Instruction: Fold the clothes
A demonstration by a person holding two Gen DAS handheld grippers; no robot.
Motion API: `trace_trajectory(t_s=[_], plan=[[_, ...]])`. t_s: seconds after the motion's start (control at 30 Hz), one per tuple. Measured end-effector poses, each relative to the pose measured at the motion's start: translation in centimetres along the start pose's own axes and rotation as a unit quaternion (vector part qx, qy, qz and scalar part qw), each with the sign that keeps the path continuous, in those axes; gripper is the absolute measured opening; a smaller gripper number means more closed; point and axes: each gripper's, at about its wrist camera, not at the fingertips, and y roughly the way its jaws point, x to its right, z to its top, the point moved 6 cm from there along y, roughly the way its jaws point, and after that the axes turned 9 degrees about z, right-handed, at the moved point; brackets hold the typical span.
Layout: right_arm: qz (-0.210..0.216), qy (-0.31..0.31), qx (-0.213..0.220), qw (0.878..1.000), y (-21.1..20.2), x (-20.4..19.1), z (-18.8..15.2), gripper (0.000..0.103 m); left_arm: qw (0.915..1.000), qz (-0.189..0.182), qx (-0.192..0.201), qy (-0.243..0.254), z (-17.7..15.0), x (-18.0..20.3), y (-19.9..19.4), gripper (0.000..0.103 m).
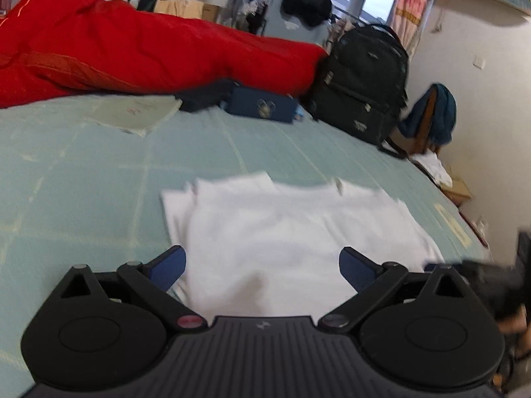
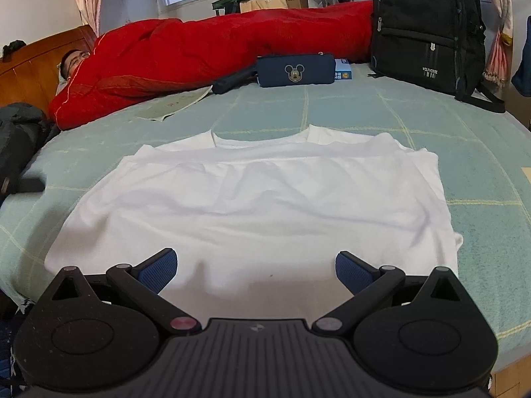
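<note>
White cotton, a T-shirt (image 2: 259,199), lies partly folded and flat on the pale green checked bed sheet (image 2: 332,106), its neckline pointing away from both cameras and its sleeves tucked in under the sides. The right claw (image 2: 256,270) hangs over the shirt's near hem, blue pads spread wide with nothing between them. The left claw (image 1: 262,270) is equally wide and empty above the same shirt (image 1: 292,225), in a blurred view. Farther up the bed sit a navy pouch (image 2: 295,70) with a cartoon mouse, a black backpack (image 2: 428,30), some papers (image 2: 172,102), and a red quilt (image 2: 199,53) covering a person.
</note>
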Motion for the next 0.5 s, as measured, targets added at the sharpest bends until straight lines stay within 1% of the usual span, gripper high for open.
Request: trace_trajectory(t_s=[0.07,0.13,0.2,0.3,0.43,0.5], plan=[[0.003,0.003,0.000,1.000,0.0,0.0,0.0,0.103,0.9990,-0.030,-0.019,-0.027,0.5,-1.3,1.6,0.099],[0.004,0.006,-0.001,1.000,0.0,0.0,0.0,0.103,0.9950,-0.059,-0.054,-0.059,0.3,-2.4,3.7,0.098],[0.005,0.007,-0.003,1.000,0.1,0.0,0.0,0.103,0.9902,-0.072,-0.088,-0.081,-0.6,-3.1,5.6,0.098],[0.001,0.008,-0.006,1.000,0.3,0.1,-0.1,0.103,0.9875,-0.074,-0.111,-0.084,-1.8,-3.1,7.1,0.098],[0.000,0.012,-0.010,1.000,0.7,0.3,-0.1,0.103,0.9868,-0.092,-0.110,-0.075,-2.2,-2.7,6.5,0.098],[0.002,0.016,-0.013,1.000,0.9,0.3,-0.1,0.103,0.9855,-0.093,-0.123,-0.070,-2.6,-2.6,6.4,0.098]])
